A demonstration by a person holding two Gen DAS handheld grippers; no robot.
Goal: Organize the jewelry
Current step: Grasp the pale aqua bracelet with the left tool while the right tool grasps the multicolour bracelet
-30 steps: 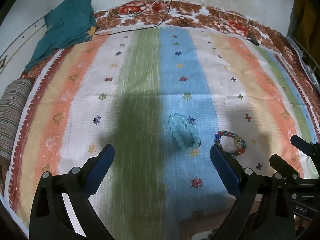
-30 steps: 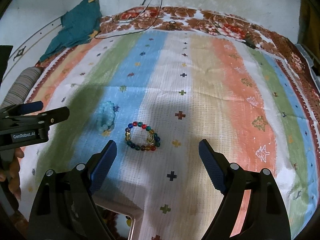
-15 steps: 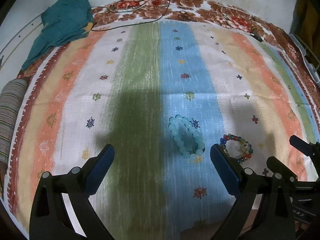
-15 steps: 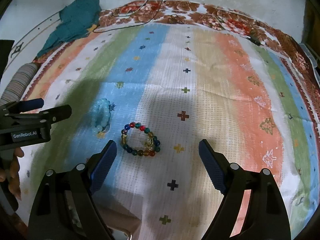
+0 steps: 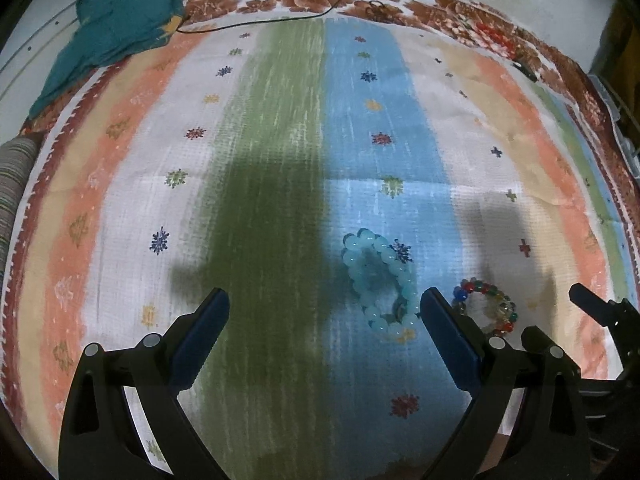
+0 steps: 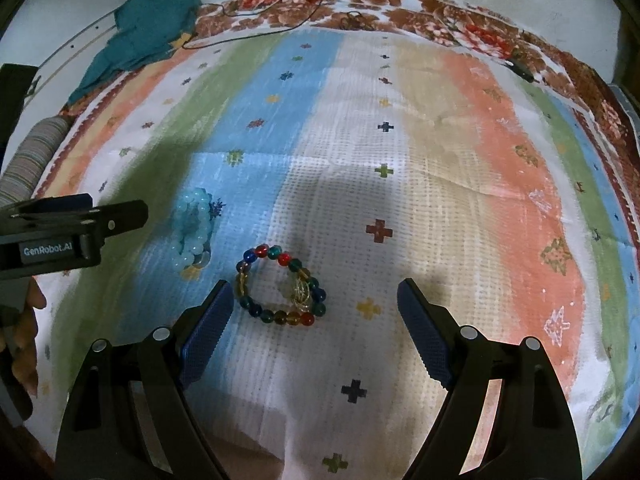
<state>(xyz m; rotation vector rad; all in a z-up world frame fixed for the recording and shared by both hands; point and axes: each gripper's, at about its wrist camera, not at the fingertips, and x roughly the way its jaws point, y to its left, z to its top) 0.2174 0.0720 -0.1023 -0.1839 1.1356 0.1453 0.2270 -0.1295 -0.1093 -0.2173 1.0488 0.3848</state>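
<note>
Both tools hang above the striped bedsheet (image 5: 280,120) with nothing yet picked up, so this looks like the approach before a first grasp. The left gripper (image 5: 324,316) has its jaws spread wide; the pale blue bead bracelet (image 5: 378,280) lies lower right of centre in its view, just inside the right finger. The right gripper (image 6: 312,308), jaws likewise spread, has the multicoloured bead bracelet (image 6: 280,286) lying flat, low and left of centre, near its left finger. Each would need to descend and centre on a bracelet before closing.
</note>
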